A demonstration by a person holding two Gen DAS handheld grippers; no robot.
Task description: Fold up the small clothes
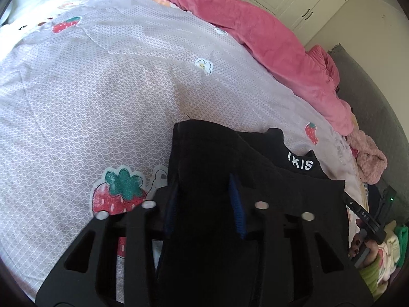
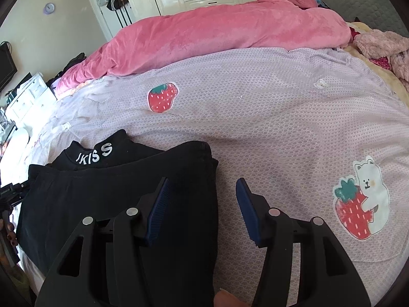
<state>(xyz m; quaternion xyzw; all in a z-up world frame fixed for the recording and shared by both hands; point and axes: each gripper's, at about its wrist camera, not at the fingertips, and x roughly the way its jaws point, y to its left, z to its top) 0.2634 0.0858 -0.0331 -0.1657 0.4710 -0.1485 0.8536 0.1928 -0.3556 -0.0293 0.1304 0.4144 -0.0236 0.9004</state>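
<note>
Left gripper point(image 1: 204, 202) clamped on black garment point(image 1: 217, 153), right gripper point(image 2: 202, 204) gaping over its edge, lying on lilac bedspread point(image 2: 268, 117).

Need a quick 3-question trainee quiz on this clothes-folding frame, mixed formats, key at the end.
1. True or false: the left claw has black cloth between its fingers.
2. The right claw is: A) shut on the pink blanket B) open, over the edge of the black garment C) holding a hanger.
3. Fill in: the white lettering sits on a second black piece that lies ____ the top one.

Key: 1 true; 2 B; 3 under. The pink blanket lies bunched at the far side of the lilac strawberry-print bedspread, untouched.
</note>
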